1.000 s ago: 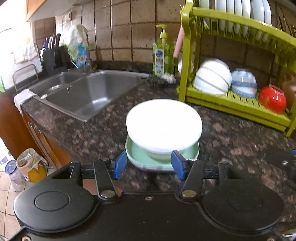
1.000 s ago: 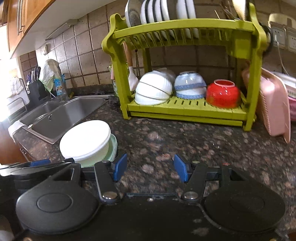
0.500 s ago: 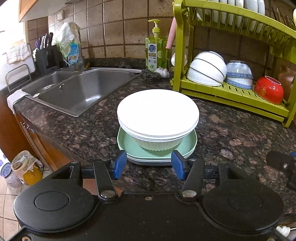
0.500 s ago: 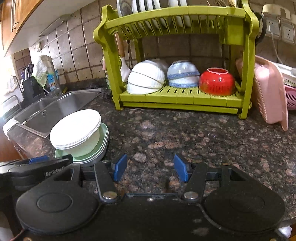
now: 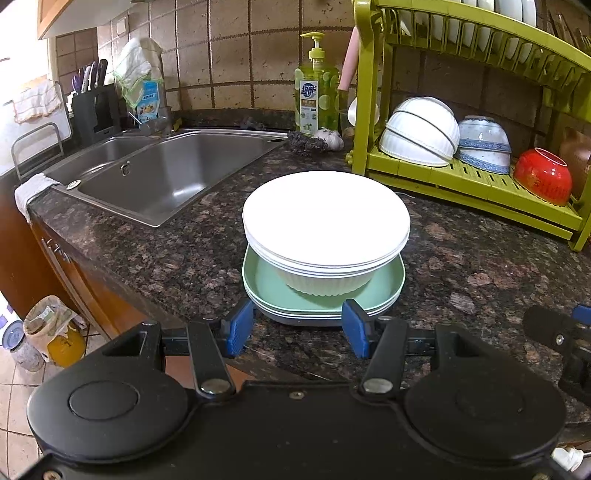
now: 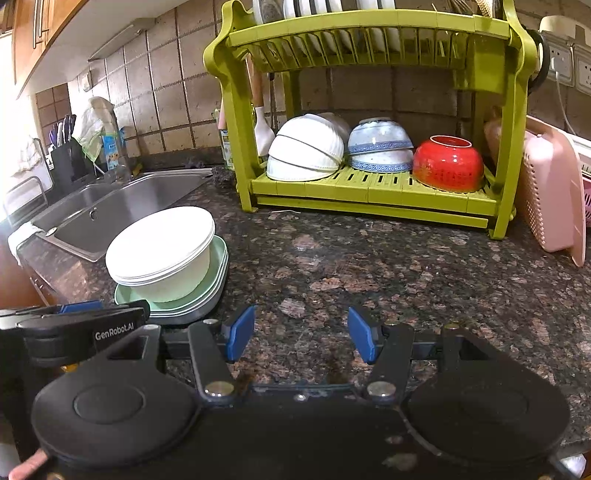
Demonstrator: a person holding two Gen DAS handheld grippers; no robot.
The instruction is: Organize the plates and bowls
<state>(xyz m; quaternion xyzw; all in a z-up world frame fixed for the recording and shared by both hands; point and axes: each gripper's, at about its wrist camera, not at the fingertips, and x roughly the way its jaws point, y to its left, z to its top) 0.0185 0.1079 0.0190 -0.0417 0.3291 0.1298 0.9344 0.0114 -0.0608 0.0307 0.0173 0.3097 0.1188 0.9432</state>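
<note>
Left wrist view: left gripper (image 5: 297, 328) with blue fingers spread apart, nothing between them, poised at the front edge of the granite countertop (image 5: 480, 266). Just beyond the fingertips sits a stack of white bowls (image 5: 325, 232) nested upright on a stack of pale green plates (image 5: 325, 302), near the counter's front edge. Steel sink (image 5: 166, 170) to the back left; green dish rack (image 5: 469, 177) at the back right, its lower shelf holding overturned white bowls (image 5: 419, 133), blue-patterned bowls (image 5: 484, 144) and a red bowl (image 5: 543, 175). Soap bottle (image 5: 317, 96) stands just left of the rack. Right wrist view: right gripper (image 6: 301, 334) also with fingers released, empty, over bare counter. Bowl-and-plate stack at left; part of the left gripper's body lies just in front of it. Rack straight ahead against the tiled wall, white plates (image 6: 325, 5) upright in its top tier. Pink basket (image 6: 550, 192) leans beside the rack's right end.
</note>
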